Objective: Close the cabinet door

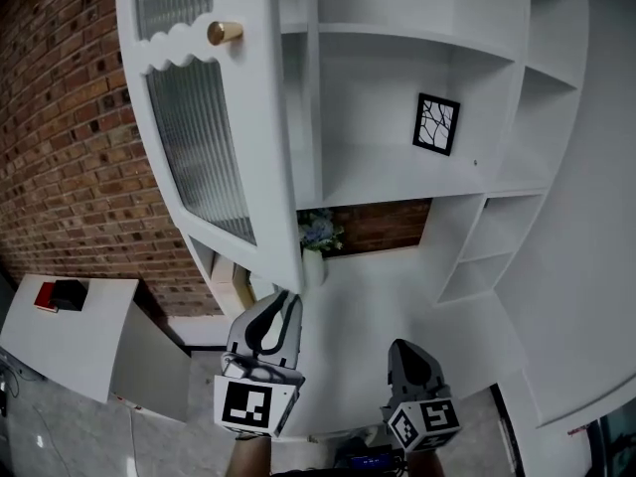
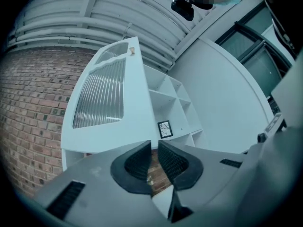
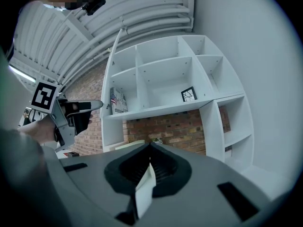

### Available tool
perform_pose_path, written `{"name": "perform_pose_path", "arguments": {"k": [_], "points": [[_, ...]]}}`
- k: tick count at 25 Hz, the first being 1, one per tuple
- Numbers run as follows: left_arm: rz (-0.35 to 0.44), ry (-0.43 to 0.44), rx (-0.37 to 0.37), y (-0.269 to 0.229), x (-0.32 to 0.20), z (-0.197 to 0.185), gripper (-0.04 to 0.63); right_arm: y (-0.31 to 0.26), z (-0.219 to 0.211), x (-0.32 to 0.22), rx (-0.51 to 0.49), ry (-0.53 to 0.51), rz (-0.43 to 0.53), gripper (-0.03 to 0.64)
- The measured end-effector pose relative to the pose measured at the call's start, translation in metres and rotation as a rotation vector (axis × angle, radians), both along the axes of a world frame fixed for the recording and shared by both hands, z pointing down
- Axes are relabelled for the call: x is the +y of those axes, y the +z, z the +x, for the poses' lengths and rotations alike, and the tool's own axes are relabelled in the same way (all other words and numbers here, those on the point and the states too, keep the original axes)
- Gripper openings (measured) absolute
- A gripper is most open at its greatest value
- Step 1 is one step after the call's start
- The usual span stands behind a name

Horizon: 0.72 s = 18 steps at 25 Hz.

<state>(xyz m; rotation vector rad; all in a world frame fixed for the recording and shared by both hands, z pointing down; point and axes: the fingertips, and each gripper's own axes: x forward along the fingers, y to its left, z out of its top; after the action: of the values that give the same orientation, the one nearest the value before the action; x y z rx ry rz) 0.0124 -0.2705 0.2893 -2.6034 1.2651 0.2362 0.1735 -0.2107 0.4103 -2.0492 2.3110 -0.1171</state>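
Observation:
The white cabinet door (image 1: 214, 147) with ribbed glass and a gold knob (image 1: 225, 33) stands swung open to the left of the white shelf cabinet (image 1: 397, 78). My left gripper (image 1: 288, 301) sits just under the door's lower corner, its jaws a narrow gap apart with nothing between them. In the left gripper view the door (image 2: 104, 122) and its knob (image 2: 132, 51) rise behind the left gripper (image 2: 154, 145). My right gripper (image 1: 405, 348) is lower and to the right, away from the door. In its own view the right gripper (image 3: 150, 148) is shut and empty, facing the shelves.
A small black-framed picture (image 1: 436, 123) stands on a shelf. A plant (image 1: 320, 232) sits in the brick-backed recess below. A brick wall (image 1: 70, 137) lies behind the door. A low white counter (image 1: 70, 346) carries a red and black item (image 1: 58, 294).

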Motion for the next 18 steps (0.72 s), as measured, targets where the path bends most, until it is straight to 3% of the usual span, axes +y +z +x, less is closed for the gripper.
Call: {"name": "perform_pose_path", "arguments": {"k": [1,18], "points": [[0.007,0.002,0.004,-0.002,-0.002,0.003,0.031,-0.002,-0.001,-0.002,0.0,-0.006,0.006,0.001],[-0.025,-0.004,0.071,-0.005,-0.074,0.024,0.023,-0.004,0.023,-0.049,0.0,-0.026,0.001,0.002]]}}
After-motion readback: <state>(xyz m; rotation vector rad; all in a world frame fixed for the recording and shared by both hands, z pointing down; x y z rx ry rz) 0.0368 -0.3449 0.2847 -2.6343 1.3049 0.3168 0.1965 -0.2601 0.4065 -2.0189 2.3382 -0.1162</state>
